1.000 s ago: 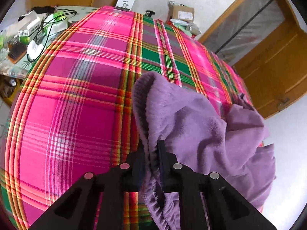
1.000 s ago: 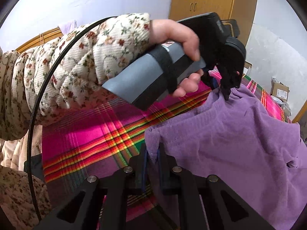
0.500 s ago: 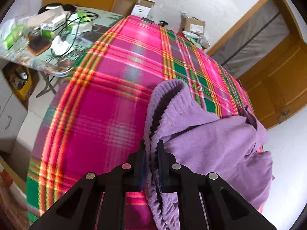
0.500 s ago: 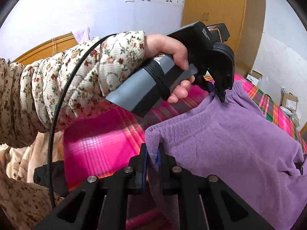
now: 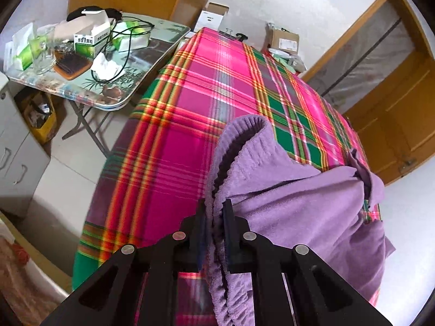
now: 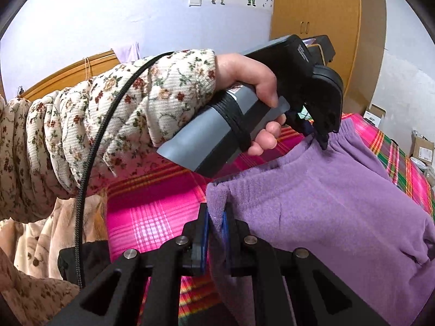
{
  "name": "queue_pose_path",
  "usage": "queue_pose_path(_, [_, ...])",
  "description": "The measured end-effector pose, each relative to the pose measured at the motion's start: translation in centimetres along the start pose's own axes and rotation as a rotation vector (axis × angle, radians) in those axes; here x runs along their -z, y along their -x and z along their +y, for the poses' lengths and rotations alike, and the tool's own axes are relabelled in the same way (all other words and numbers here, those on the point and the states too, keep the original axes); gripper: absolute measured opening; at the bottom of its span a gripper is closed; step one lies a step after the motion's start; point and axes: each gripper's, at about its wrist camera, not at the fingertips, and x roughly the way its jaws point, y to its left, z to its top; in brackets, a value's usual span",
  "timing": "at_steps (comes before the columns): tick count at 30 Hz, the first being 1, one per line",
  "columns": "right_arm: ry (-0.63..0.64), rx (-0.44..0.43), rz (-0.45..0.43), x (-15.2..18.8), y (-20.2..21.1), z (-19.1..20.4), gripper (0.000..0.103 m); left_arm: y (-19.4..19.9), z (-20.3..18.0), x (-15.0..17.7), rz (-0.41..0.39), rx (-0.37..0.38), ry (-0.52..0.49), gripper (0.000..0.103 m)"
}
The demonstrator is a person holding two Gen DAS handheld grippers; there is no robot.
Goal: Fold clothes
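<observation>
A purple fleece garment (image 5: 299, 212) with a ribbed elastic edge hangs in the air above the bed. My left gripper (image 5: 215, 206) is shut on that ribbed edge. My right gripper (image 6: 215, 214) is shut on another corner of the purple garment (image 6: 326, 206). In the right wrist view the left gripper (image 6: 323, 140) pinches the far end of the same edge, held by a hand in a floral sleeve (image 6: 136, 114). The cloth stretches between both grippers and sags down to the right.
The bed is covered by a pink, green and orange plaid blanket (image 5: 190, 114). A cluttered folding table (image 5: 108, 62) stands left of the bed over a tiled floor. Cardboard boxes (image 5: 284, 39) sit past the bed's far end. A wooden wardrobe (image 6: 326, 16) is behind.
Both grippers have risen with the purple garment, lifting it higher off the blanket. The bed looks farther below and more of the floor and side table shows.
</observation>
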Motion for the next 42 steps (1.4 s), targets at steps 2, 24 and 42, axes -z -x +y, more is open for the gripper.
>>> queue_pose_path(2, [-0.002,-0.006,-0.002,-0.1,0.0,-0.2,0.010,0.0,0.6,-0.2,0.004,0.000,0.007,0.011])
queue_pose_path(24, [-0.104,-0.042,0.048,1.6,0.3,-4.5,0.013,1.3,1.4,-0.3,0.000,0.005,0.006,0.014])
queue_pose_path(42, [-0.378,0.211,-0.056,7.8,11.5,-13.0,0.021,9.1,-0.6,9.7,-0.070,0.032,0.085,0.021])
